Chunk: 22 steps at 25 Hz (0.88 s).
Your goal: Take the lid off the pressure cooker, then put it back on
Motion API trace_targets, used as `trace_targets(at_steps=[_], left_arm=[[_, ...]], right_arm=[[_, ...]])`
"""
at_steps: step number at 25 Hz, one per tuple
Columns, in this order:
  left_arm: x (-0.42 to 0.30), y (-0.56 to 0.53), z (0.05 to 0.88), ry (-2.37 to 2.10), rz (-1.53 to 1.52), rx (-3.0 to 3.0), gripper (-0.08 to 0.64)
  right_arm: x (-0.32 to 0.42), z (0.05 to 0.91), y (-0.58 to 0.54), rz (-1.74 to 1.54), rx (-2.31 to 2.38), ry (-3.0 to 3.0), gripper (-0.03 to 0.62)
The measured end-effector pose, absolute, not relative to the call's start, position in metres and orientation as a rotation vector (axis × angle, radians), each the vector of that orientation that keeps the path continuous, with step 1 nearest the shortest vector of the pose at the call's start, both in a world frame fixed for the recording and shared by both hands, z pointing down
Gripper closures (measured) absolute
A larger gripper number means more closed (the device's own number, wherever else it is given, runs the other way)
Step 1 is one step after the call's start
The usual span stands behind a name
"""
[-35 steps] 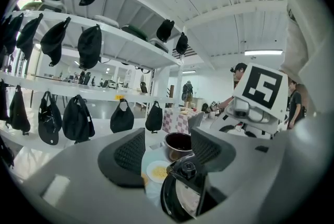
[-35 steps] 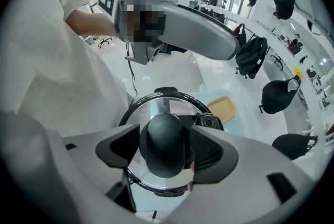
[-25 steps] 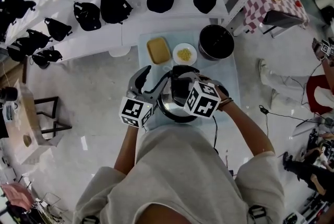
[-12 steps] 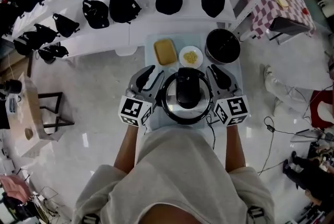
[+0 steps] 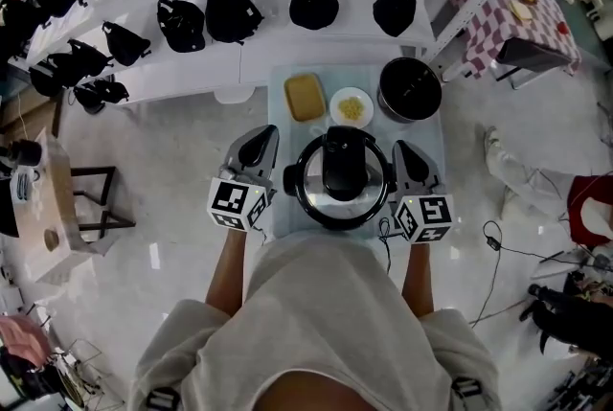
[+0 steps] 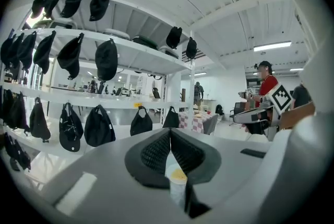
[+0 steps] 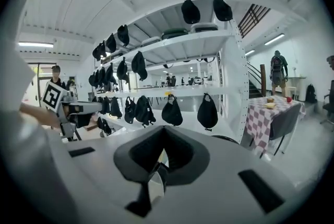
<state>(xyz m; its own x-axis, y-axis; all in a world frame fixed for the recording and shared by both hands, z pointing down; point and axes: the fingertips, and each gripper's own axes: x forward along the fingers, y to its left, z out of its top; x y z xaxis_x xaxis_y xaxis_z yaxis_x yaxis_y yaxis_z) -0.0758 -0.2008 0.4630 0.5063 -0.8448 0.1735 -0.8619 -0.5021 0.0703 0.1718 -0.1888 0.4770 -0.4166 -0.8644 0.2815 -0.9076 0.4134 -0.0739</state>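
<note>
1. Pressure cooker (image 5: pixel 340 184) sits mid-desk (image 5: pixel 280 81), right in front of us; lid (image 5: pixel 312 195) is on it, w/ its black top handle (image 5: pixel 343 162) running front to back.
2. L gripper (image 5: pixel 259 139) is just left of the cooker, beside the black side handle (image 5: pixel 290 179); we see a gap between them in the head view; it points fwd, about level.
3. L jaws have just closed; in the left gripper view the ribbed pads (image 6: pixel 155 152) meet edge to edge; nothing is clamped between them.
4. R gripper (image 5: pixel 404 150) is just right of the cooker, approx. level w/ the L one, also pointing fwd; whether it touches the cooker's right side we can't tell.
5. R jaws have just closed too; in the right gripper view the pads (image 7: pixel 180 154) are pressed together; nothing is held.
6. Behind the cooker on the desk: yellow rectangular dish (image 5: pixel 304 97); small white bowl (image 5: pixel 351 105) w/ yellow food just right of it; dark pot (image 5: pixel 410 90) at the far right corner.
7. Beyond the desk: white shelves (image 5: pixel 239 55) carrying black caps & bags (image 5: pixel 231 12).
</note>
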Motion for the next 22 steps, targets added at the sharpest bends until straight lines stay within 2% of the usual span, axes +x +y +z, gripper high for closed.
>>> trace_targets(at_steps=[22], left_arm=[[-0.069,-0.199,0.477,-1.457,0.219,2.591,0.551]], right_arm=[[0.161,0.471,-0.198,0.273,1.529,-2.457,0.592]])
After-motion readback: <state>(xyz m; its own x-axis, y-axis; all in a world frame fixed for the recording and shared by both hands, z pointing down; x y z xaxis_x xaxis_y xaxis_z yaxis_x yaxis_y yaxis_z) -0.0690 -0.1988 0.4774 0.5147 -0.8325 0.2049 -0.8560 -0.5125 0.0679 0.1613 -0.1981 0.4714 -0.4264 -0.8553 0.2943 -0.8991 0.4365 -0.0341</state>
